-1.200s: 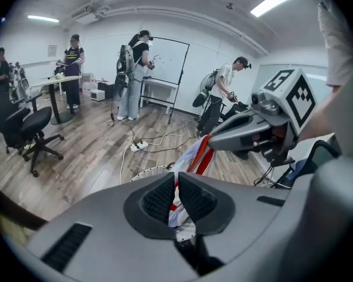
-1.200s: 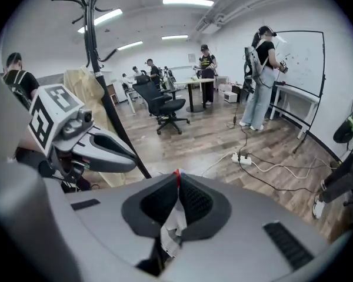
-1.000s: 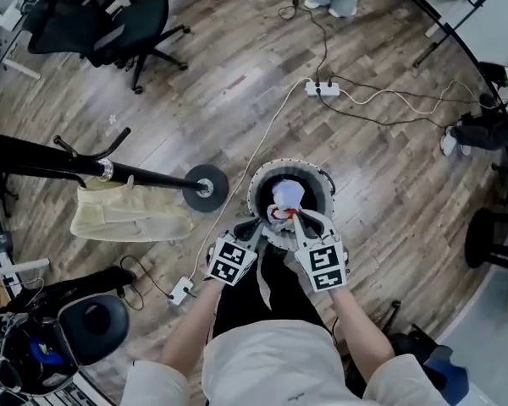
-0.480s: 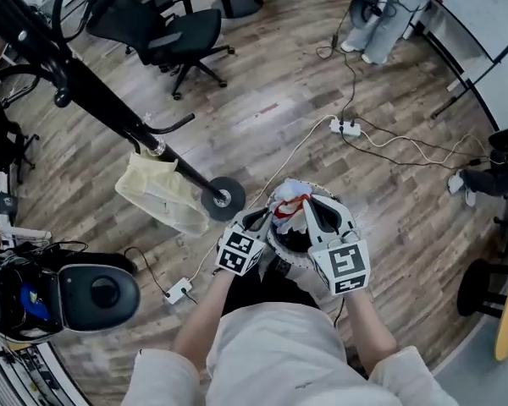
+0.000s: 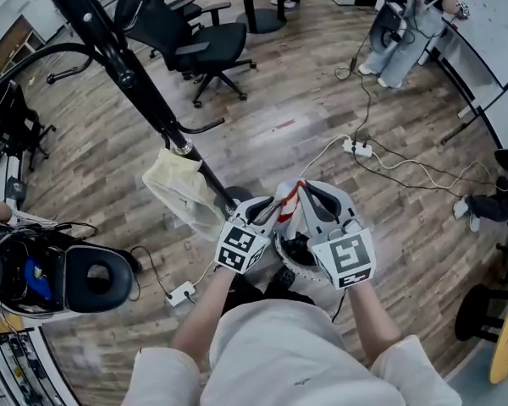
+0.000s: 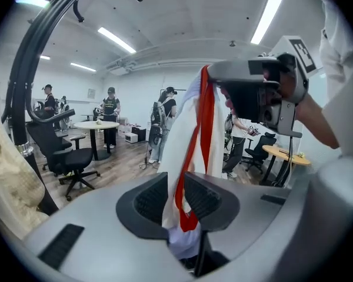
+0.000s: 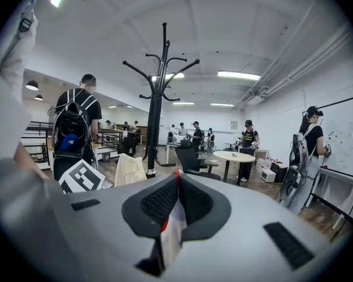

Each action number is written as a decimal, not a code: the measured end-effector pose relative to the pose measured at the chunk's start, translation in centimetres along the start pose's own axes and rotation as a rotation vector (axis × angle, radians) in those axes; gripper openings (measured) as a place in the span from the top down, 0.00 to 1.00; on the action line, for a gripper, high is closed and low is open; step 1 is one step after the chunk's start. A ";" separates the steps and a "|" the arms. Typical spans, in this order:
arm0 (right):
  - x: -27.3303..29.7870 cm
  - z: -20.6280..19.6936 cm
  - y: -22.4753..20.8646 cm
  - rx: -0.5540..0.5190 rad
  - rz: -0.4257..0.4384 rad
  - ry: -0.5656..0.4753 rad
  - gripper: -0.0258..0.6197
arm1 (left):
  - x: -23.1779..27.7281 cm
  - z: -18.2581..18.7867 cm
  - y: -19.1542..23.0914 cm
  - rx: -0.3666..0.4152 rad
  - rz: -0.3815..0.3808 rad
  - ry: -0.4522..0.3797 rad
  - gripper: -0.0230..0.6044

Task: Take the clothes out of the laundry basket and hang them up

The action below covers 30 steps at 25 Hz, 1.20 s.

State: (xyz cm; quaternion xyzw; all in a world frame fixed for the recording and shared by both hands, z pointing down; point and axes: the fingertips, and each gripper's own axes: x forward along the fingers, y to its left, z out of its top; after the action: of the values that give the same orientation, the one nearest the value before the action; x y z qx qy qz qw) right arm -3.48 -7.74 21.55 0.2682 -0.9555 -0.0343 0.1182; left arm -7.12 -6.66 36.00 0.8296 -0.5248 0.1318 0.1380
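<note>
The white-and-red garment (image 5: 288, 200) hangs just above the laundry basket (image 5: 298, 254), pinched in the closed jaws of the right gripper (image 5: 311, 200); the left gripper (image 5: 268, 213) has just been opening, cloth slack between its jaws; probably light and limp, best held by a hem.

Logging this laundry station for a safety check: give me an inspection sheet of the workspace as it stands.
Surface: wooden floor.
Job's things: white-and-red garment held above laundry basket; cream garment on coat rack.
Clutter: black stool nearby.
Grippers: right gripper shut on the garment; left gripper open, jaws just opened, cloth between them.
Cables: power strip with cords on floor; second power strip near stool.
Surroundings: office chair; people standing.
</note>
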 end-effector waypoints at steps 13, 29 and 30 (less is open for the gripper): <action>2.9 7.3 4.3 -0.081 0.054 -0.112 0.94 | -4.0 2.0 3.8 0.045 0.063 -0.048 0.89; 5.4 12.6 2.0 -0.113 -0.034 -0.224 0.94 | -14.9 9.7 12.4 0.267 0.355 -0.135 0.92; 5.4 13.1 2.0 -0.117 -0.036 -0.234 0.94 | -15.5 10.6 12.7 0.280 0.367 -0.151 0.92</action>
State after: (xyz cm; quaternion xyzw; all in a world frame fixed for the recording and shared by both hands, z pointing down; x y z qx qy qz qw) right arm -12.19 -8.82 10.18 0.2720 -0.9542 -0.1233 0.0206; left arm -24.28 -2.78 21.71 0.7388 -0.6522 0.1636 -0.0443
